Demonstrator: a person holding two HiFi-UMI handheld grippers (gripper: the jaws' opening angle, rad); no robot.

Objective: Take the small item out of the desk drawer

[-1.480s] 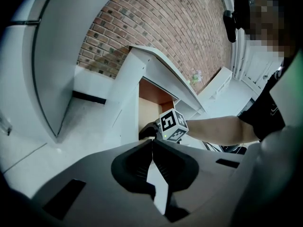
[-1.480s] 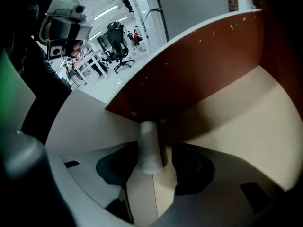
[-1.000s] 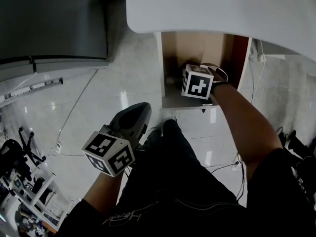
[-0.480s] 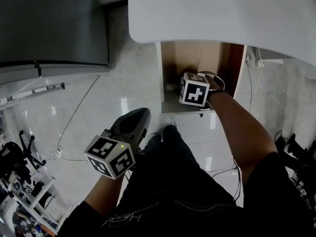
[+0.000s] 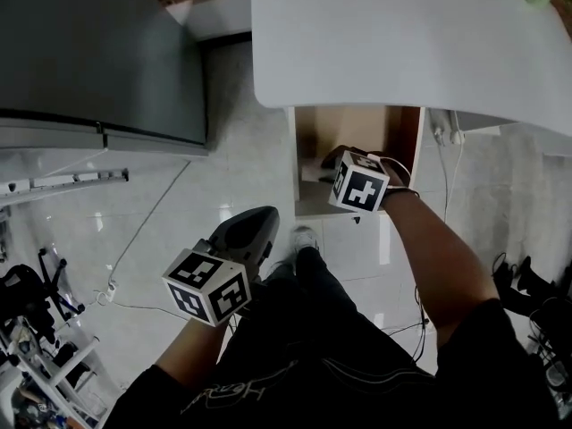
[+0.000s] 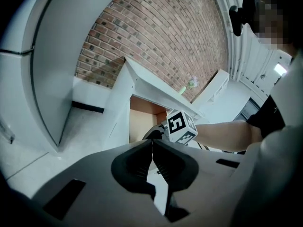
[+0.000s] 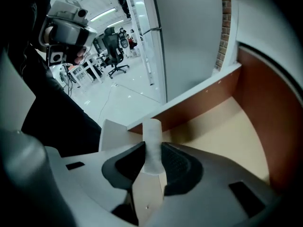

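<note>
Down inside the open desk drawer (image 5: 357,130), which has a tan wooden bottom and reddish-brown walls, the right gripper (image 7: 152,156) has its dark ribbed jaws clamped on a small white cylinder (image 7: 152,135). That cylinder stands upright between the pads, its top poking above them; whether its foot touches the drawer bottom cannot be told. A broad white desk top (image 5: 402,43) overhangs the drawer's far end. Well apart, the left gripper (image 6: 152,151) hangs over the pale tiled floor (image 5: 161,213) beside the person's dark-trousered leg (image 5: 313,284), its jaws pressed together with nothing between them
</note>
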